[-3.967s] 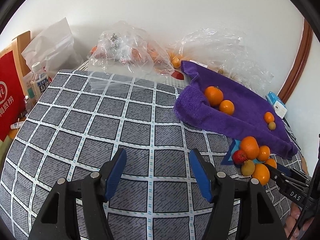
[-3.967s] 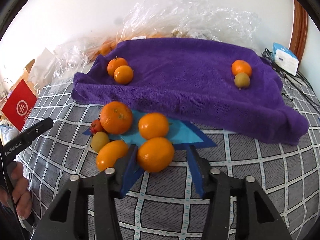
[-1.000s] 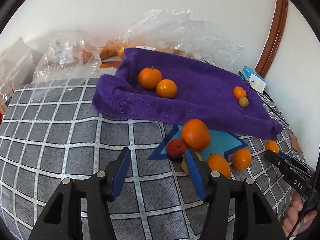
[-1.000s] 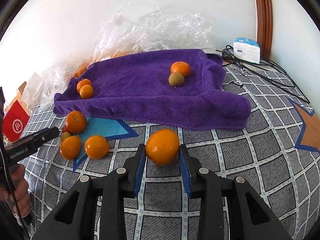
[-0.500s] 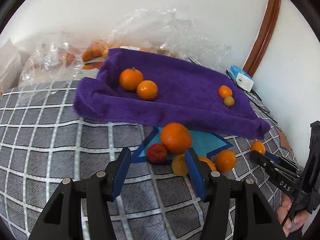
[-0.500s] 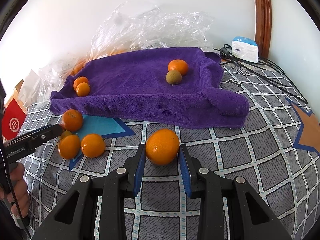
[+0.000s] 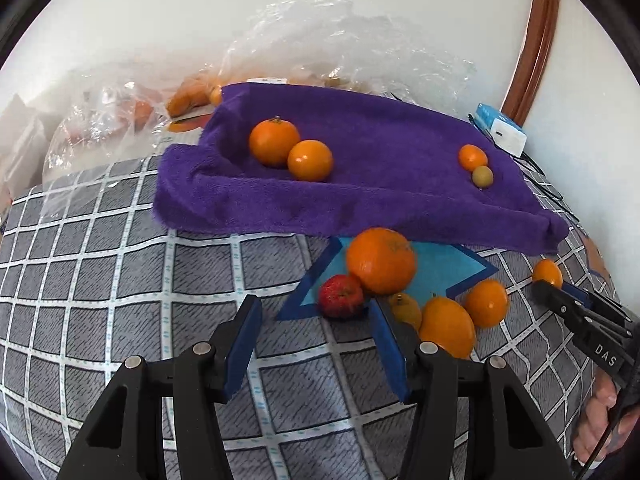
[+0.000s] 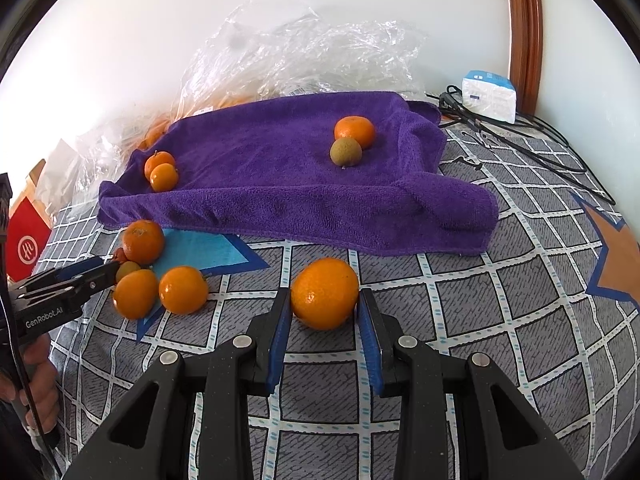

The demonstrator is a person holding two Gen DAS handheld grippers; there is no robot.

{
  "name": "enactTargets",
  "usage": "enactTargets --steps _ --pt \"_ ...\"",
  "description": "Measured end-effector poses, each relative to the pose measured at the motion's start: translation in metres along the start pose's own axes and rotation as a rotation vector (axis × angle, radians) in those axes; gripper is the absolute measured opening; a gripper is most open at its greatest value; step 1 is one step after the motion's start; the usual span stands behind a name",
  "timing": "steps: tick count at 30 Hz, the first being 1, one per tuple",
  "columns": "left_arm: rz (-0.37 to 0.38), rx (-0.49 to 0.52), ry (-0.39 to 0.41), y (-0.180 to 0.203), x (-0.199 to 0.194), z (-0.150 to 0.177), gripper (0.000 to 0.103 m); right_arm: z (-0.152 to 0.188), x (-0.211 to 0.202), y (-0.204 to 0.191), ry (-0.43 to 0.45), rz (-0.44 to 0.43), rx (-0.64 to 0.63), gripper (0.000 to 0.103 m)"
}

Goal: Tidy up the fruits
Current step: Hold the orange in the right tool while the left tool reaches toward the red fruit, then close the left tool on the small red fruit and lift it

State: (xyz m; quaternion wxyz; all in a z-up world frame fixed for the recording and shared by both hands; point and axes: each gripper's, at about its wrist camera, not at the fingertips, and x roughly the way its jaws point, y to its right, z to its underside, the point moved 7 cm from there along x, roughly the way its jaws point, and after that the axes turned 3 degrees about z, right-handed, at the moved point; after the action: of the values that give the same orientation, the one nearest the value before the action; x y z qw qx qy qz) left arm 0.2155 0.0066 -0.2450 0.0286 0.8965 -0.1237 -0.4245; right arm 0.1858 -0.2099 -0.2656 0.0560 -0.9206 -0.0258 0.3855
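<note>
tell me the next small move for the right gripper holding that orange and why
Probably lift the orange and carry it forward onto the purple towel. The right gripper is shut on it just short of the towel's near edge, and four fruits already sit on the towel in two pairs, so it likely joins one of those groups.

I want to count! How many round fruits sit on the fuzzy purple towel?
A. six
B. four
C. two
B: on the purple towel lie two orange fruits at one end and an orange one with a greenish-brown one at the other.
</note>
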Motion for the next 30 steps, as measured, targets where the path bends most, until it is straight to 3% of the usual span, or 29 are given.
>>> enactTargets --steps 5,7,11,17,30 --pt "-0.012 0.042 -0.007 0.008 0.006 -0.002 0.050 0.000 0.000 0.000 0.002 0.002 -0.003 0.033" --pt "-0.006 0.052 -0.006 0.011 0.006 -0.003 0.037 0.000 0.000 -0.001 0.003 0.001 -0.003 0.033" --pt "0.019 0.019 0.008 0.009 0.008 -0.007 0.023 -0.001 -0.004 -0.003 0.020 -0.016 -0.010 0.033" --pt "0.128 -0.079 0.064 -0.005 -0.001 -0.009 0.023 -0.002 -0.007 -0.003 0.034 -0.034 -0.004 0.033" --pt "0.133 -0.159 0.138 -0.028 -0.025 -0.012 0.023 -0.004 -0.010 0.004 0.059 -0.036 0.033 0.033"
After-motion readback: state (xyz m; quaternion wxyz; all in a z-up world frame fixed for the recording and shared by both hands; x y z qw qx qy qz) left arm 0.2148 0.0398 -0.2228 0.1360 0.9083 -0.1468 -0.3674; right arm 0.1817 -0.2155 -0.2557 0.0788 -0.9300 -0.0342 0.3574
